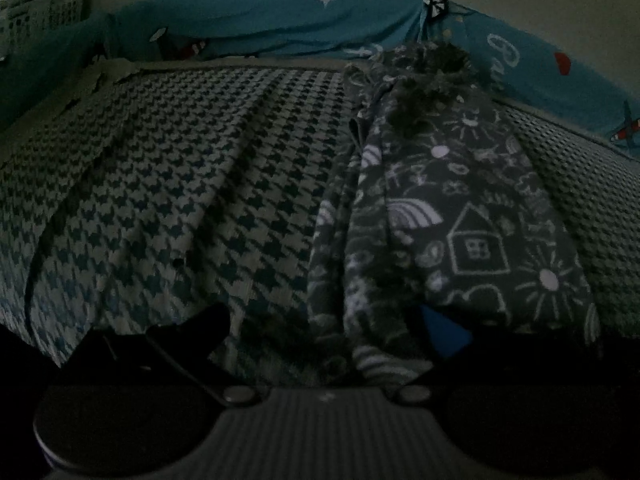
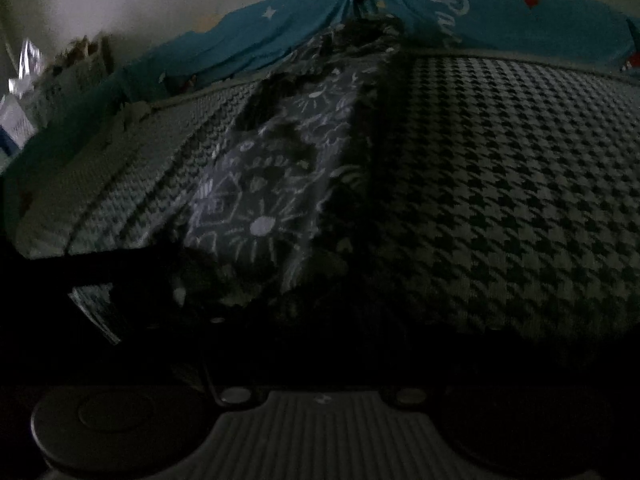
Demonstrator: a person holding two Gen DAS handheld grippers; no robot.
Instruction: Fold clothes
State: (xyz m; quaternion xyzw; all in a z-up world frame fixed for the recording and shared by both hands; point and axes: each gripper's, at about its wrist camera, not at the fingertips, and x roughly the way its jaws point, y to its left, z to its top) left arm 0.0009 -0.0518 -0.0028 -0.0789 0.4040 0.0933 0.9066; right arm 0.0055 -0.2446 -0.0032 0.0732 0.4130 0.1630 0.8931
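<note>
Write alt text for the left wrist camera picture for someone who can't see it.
A dim, low view over a grey doodle-print garment lying lengthwise on a houndstooth bedspread, with the left tongs spread open at its near end. A teal patterned sheet runs along the far side.

Both fisheye views are very dim and grainy, their near edges sinking into black shadow, the far teal printed cloth (image 1: 280, 20) bowing with lens distortion, and the right view slightly blurred.
</note>
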